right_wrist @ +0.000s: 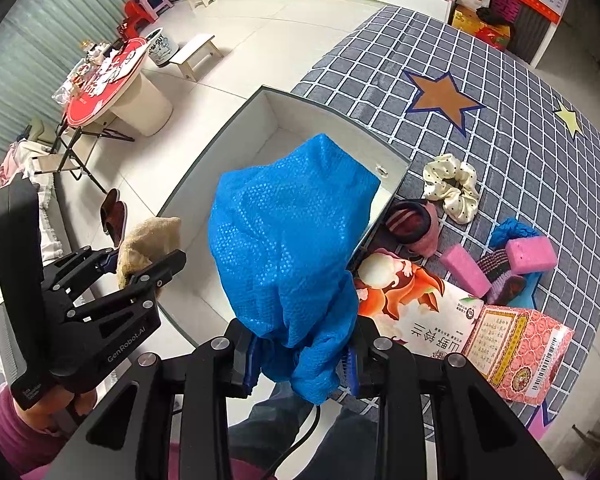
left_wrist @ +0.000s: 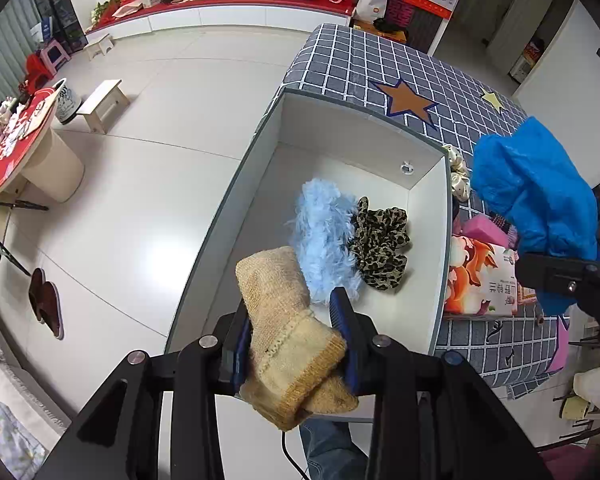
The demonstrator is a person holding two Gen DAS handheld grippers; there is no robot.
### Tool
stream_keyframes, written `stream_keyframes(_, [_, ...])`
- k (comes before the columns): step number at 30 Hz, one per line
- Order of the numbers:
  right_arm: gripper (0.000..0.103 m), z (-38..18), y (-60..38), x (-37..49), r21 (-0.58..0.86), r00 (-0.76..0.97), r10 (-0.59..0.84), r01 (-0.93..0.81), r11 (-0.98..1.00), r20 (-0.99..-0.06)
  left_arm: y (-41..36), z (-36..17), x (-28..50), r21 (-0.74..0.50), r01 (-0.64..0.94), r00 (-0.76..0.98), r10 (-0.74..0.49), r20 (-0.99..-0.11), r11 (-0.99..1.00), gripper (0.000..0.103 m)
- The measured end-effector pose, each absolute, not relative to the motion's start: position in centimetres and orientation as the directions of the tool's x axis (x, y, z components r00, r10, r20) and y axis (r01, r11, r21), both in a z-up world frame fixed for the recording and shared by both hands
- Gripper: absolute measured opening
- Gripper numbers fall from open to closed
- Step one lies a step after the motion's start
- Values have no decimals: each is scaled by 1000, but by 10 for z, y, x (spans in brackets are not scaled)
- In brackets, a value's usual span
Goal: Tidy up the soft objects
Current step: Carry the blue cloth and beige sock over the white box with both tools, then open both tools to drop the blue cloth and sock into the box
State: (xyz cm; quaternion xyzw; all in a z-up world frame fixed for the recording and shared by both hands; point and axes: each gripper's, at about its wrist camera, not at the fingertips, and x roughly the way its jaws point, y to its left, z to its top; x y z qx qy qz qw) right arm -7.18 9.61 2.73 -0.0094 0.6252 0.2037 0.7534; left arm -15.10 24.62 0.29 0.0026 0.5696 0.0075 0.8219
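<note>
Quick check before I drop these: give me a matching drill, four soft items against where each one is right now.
Items:
1. tan knit sock
2. blue cloth
3. leopard scrunchie
4. cream dotted scrunchie

Places:
A. on the checked table cover, outside the box
B. held in the right gripper
C. lying inside the white box
D. held in the left gripper

Pairs: 1-D, 2-B, 3-C, 4-A

Knit wool sock [left_wrist: 288, 320], fluffy scrunchie [left_wrist: 324, 236], dimpled blue cover [right_wrist: 284, 248], prob. thin plastic.

Right gripper [right_wrist: 300, 356] clamps a crumpled blue plastic bag [right_wrist: 288, 240] above a white box [right_wrist: 204, 168]; left gripper [right_wrist: 140, 260] grips a tan knitted sock [right_wrist: 148, 240].
</note>
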Motion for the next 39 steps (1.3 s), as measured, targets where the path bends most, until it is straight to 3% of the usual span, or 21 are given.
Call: stream_keyframes(39, [33,3,115,-45,279,50,311,-322,905,-949,250,-19,-138,21,-32,299,30,-954,999,40])
